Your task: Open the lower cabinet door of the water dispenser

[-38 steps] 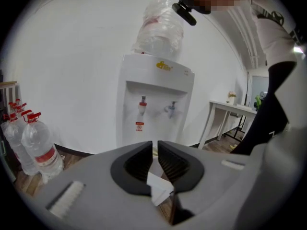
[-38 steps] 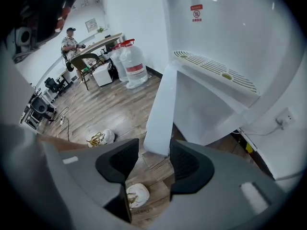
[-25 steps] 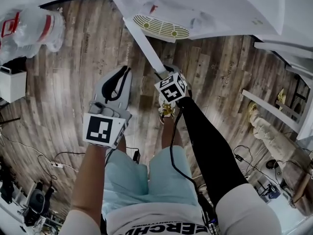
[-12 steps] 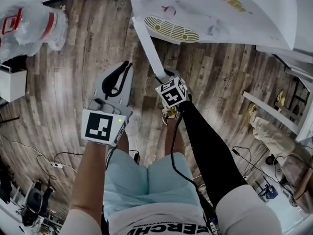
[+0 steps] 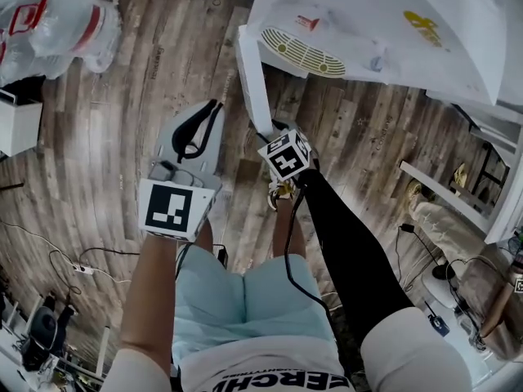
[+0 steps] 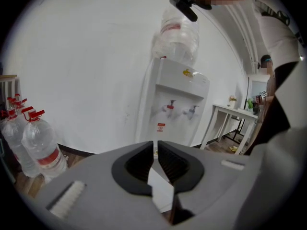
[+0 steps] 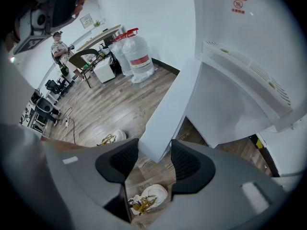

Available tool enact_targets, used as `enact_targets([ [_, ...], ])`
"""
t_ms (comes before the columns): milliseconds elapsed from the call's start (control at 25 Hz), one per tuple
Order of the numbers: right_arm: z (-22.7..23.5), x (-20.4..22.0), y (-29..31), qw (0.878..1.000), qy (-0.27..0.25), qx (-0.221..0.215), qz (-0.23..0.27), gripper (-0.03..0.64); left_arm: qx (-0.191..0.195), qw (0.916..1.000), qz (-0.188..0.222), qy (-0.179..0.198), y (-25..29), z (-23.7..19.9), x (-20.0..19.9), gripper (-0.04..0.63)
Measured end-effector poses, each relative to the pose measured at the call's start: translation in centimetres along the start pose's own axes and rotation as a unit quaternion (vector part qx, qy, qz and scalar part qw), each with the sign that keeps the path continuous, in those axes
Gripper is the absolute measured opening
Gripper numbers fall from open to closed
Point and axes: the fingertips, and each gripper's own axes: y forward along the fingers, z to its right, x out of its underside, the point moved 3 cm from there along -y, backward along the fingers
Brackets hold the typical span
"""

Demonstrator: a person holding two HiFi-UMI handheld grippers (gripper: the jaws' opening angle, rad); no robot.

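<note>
The white water dispenser (image 5: 384, 23) fills the top right of the head view, its drip grille (image 5: 302, 51) facing me. Its lower cabinet door (image 5: 255, 72) stands swung out as a narrow white strip. My right gripper (image 5: 274, 127) is shut on the door's free edge. In the right gripper view the door (image 7: 168, 109) fills the gap at my right gripper (image 7: 154, 150), with the open cabinet (image 7: 230, 109) beside it. My left gripper (image 5: 214, 104) hangs over the floor left of the door, shut and holding nothing. My left gripper (image 6: 156, 147) points at the dispenser (image 6: 175, 95).
Large water bottles (image 5: 57, 27) stand by the wall at the left, also bottles (image 7: 136, 56) in the right gripper view. A white box (image 5: 20, 125) and cables (image 5: 73, 260) lie on the wooden floor. A white side table (image 6: 230, 116) stands right of the dispenser. Shoes (image 7: 148, 198) are below the door.
The cabinet door has swung further out from the dispenser with my right gripper on its edge. The dispenser has shifted right in view. My left gripper stayed shut beside it.
</note>
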Motion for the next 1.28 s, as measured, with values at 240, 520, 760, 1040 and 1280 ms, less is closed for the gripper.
enact_targets([
  [240, -1.7, -0.9, 0.7, 1.0, 0.007, -0.008, 0.002, 0.196, -0.011, 0.9999, 0.001, -0.008, -1.6, -1.9, 0.9, 0.057],
  [520, -3.1, -1.7, 1.3, 1.0, 0.003, -0.016, 0.002, 0.198, -0.02, 0.9997, -0.002, -0.01, -2.6, -3.2, 1.2, 0.057],
  [760, -4.3, -2.1, 1.6, 0.999, -0.044, -0.014, -0.005, 0.198, -0.03, 0.9994, 0.004, -0.015, -3.5, -4.0, 1.6, 0.057],
  [1040, -5.7, -3.0, 2.1, 0.994, -0.11, -0.013, -0.016, 0.198, -0.039, 0.9988, -0.003, -0.029, -4.6, -4.8, 2.1, 0.057],
  [1280, -6.9, -4.1, 2.5, 0.991, -0.134, -0.016, -0.012, 0.198, -0.045, 0.9986, 0.005, -0.026, -5.3, -5.8, 2.3, 0.057],
])
